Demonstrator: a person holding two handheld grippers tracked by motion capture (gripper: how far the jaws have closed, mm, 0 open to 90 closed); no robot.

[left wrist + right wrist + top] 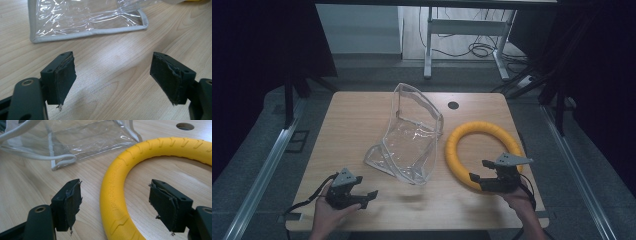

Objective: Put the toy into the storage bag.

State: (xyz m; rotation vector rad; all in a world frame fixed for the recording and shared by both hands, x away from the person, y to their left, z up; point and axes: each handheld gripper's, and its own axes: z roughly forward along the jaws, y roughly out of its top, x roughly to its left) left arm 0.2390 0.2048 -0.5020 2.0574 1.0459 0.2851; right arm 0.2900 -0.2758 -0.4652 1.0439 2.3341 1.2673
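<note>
A light wooden table (362,125) fills the middle of the high view, with a small round hole (453,105) near its far edge.

The largest thing on it is a clear plastic bag (412,137) with pale grey edging, crumpled and partly standing, at the centre of the table. In the left gripper view a flat corner of the bag (87,22) lies on the wood ahead of the jaws, well beyond their tips and a little toward the left jaw. In the right gripper view the bag (82,140) lies ahead and to the left of the jaws, with a loop of its edging resting on the table.

Next is a yellow foam ring (482,152), flat on the table just beside the bag. In the right gripper view the ring (117,195) passes between the two jaws, its near arc running up from below, closer to the left jaw; neither pad touches it.

The right gripper (482,170), held in a hand (522,202), sits over the ring's near edge, jaws spread wide and empty. The left gripper (362,192), in the other hand (329,212), sits over bare wood short of the bag, jaws also wide apart, nothing between them. The black pads (63,80) look frayed at their edges.
</note>
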